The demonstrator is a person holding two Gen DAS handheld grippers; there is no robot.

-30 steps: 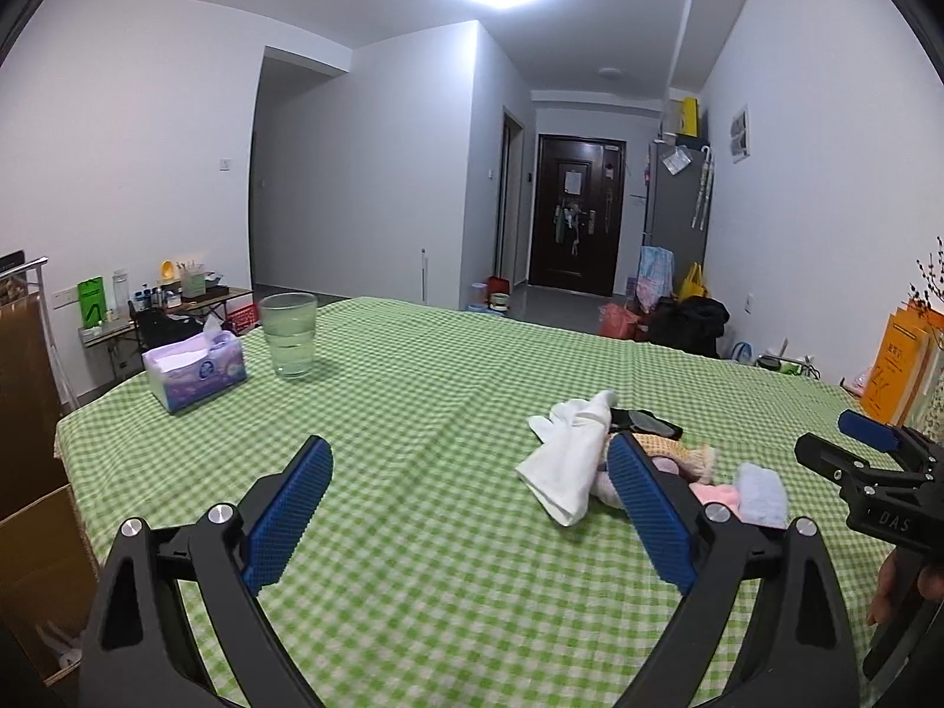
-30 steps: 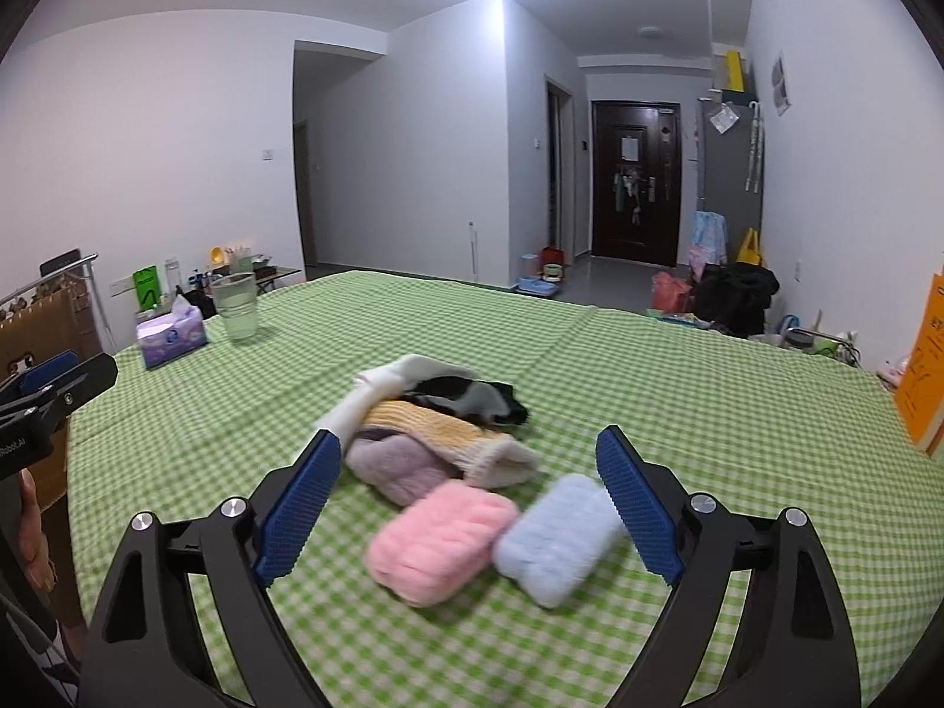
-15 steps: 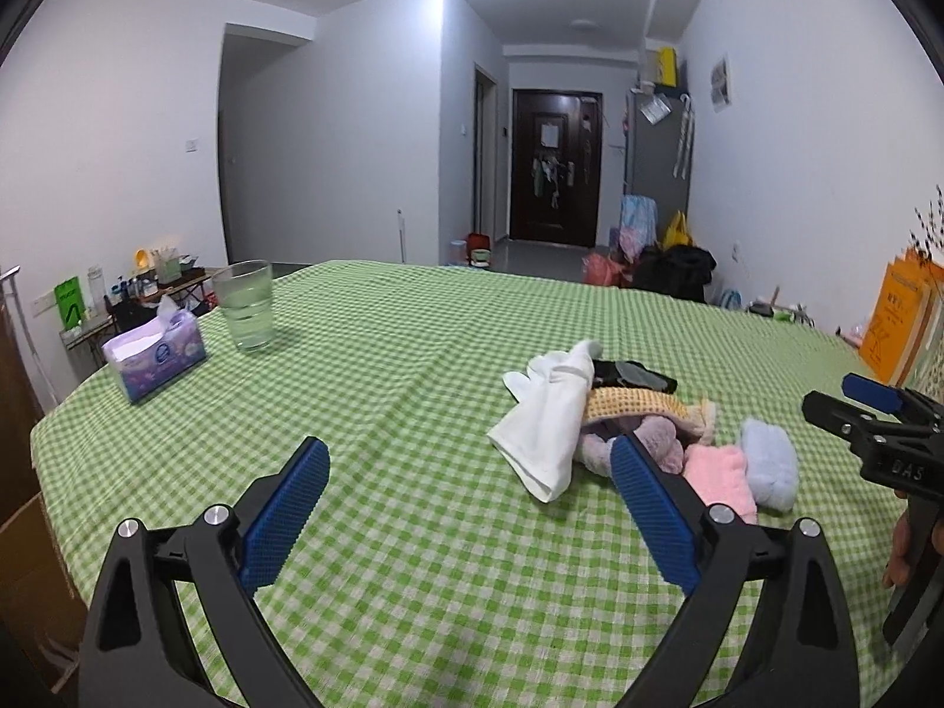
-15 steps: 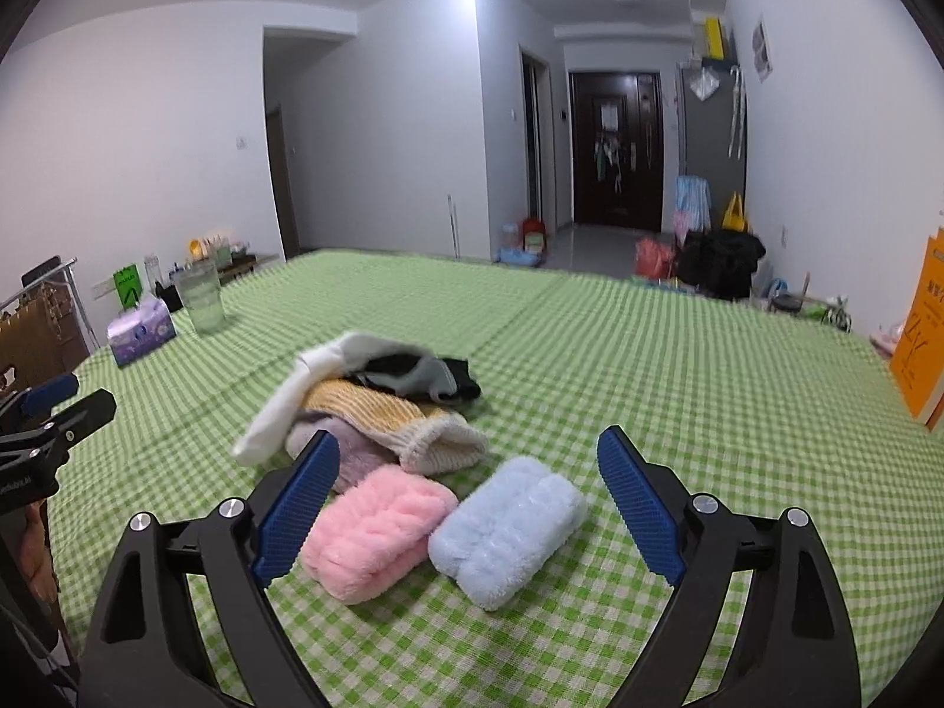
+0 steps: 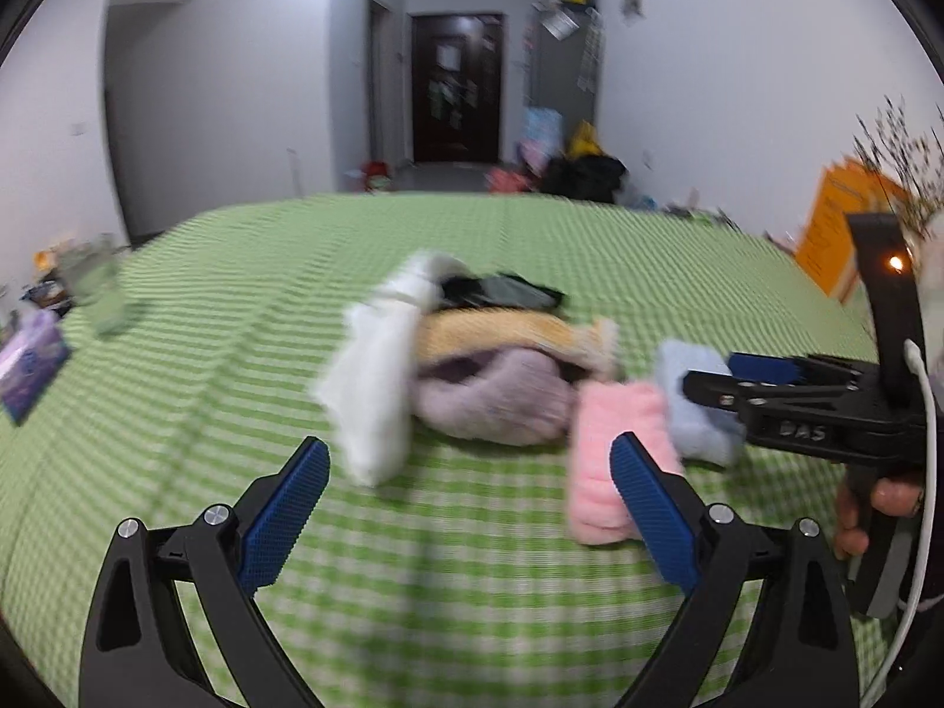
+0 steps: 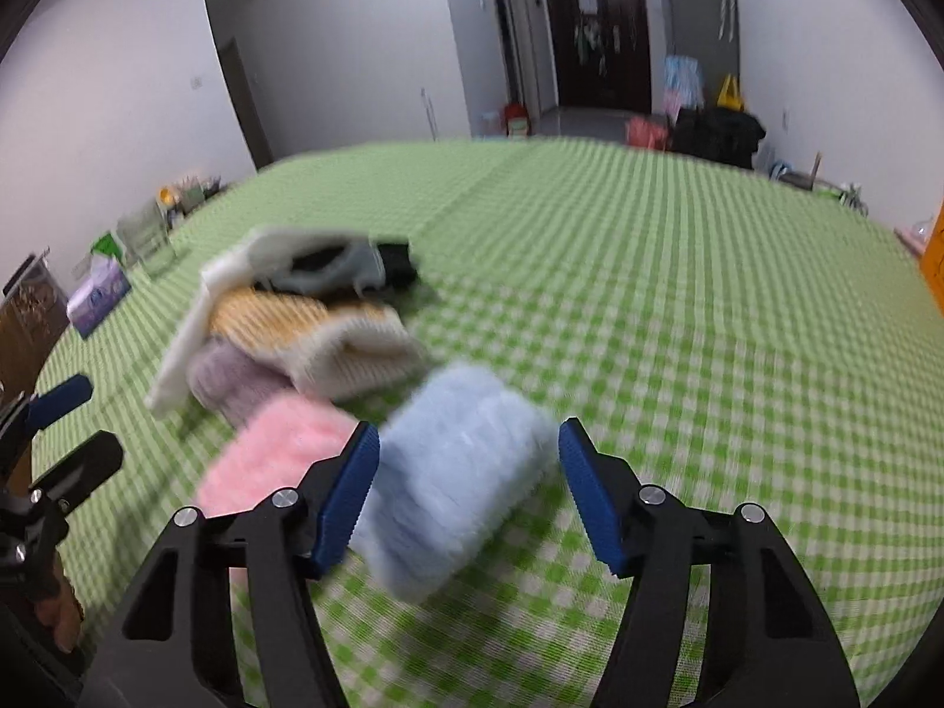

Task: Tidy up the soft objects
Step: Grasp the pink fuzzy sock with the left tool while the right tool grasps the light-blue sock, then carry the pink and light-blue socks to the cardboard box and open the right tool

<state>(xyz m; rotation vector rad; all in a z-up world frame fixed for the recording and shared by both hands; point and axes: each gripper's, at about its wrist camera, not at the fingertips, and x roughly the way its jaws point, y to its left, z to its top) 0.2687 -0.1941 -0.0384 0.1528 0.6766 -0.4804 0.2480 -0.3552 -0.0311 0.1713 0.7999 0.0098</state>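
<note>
Left wrist view first: the left gripper (image 5: 466,489) hangs over the green cloth (image 5: 484,602) with its jaws spread wide and nothing between them, its right pad sitting in front of the pink roll (image 5: 613,454). Beyond lies the pile, with a white cloth (image 5: 377,377) draped down its near side, a yellow knit (image 5: 501,330) over a mauve piece (image 5: 495,401), something dark on top. Off to the right, the right gripper (image 5: 717,374) is nosing at the blue roll (image 5: 696,413). Over to the right wrist view: the right gripper (image 6: 463,492) has just been narrowing its jaws and now straddles the blue roll (image 6: 454,472). The left pad looks to be at the fluff, the right pad shows a sliver of cloth beside it, so no grip yet by my reading. The pink roll (image 6: 277,454) lies just beside it on the left. This looks like the pick-up of the blue roll; the next move calls for finishing the squeeze low enough to catch the whole bundle. Everything is smeared by motion, the far-left glass (image 6: 144,239) and tissue box (image 6: 97,295) are mere blurs, and the dark garment's shape is anyone's guess.
</note>
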